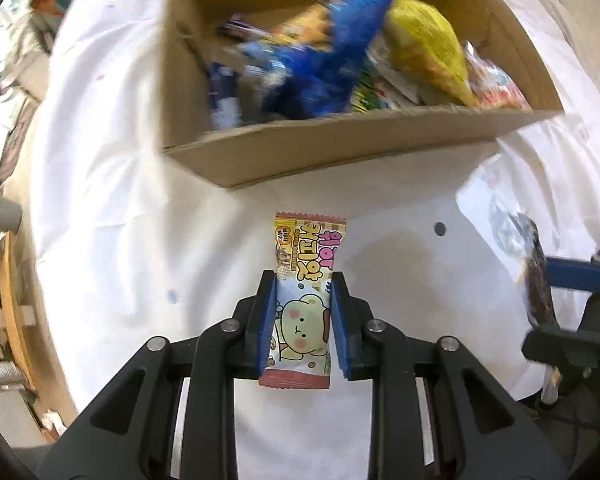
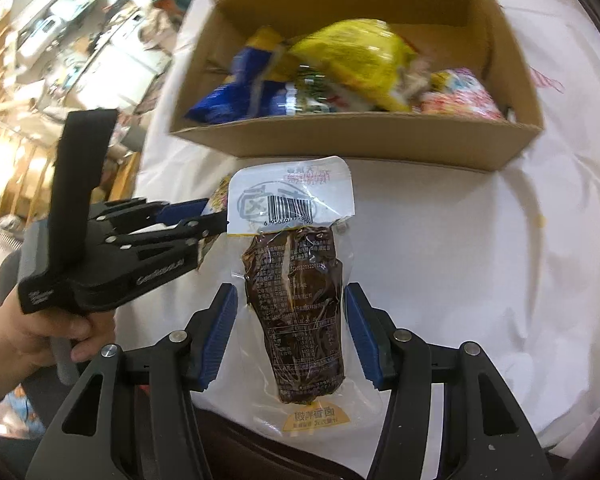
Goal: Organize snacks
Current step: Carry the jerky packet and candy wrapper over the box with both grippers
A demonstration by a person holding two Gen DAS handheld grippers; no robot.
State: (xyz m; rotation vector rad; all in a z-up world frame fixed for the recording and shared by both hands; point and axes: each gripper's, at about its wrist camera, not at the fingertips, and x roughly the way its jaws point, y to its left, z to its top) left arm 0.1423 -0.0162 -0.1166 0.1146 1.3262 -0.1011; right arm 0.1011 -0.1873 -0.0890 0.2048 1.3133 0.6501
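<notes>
**Both grippers loaded, box ahead**

With a snack in each tool, the step in hand looked like the carry toward the box, which stood at twelve o'clock in both wrist views, open-topped and already holding blue, yellow and pink packets. The left gripper was clenched on a wafer pack, its blue pads pressing the wrapper's two long edges; the pack's far end stuck out toward the box, clear of the white cloth as far as I could judge. The right gripper held a clear pouch of something dark brown, jaws about half spread with the pads against the pouch's transparent margins; the white barcode end pointed at the box. From the right wrist, the left tool showed at nine o'clock, gripped by a hand.

Next, each snack probably needed lifting over the box's near wall before release. The pouch, held by its slack film edges, seemed likelier to slip or swing. Blur in the box made it hard to pick a free spot.
</notes>
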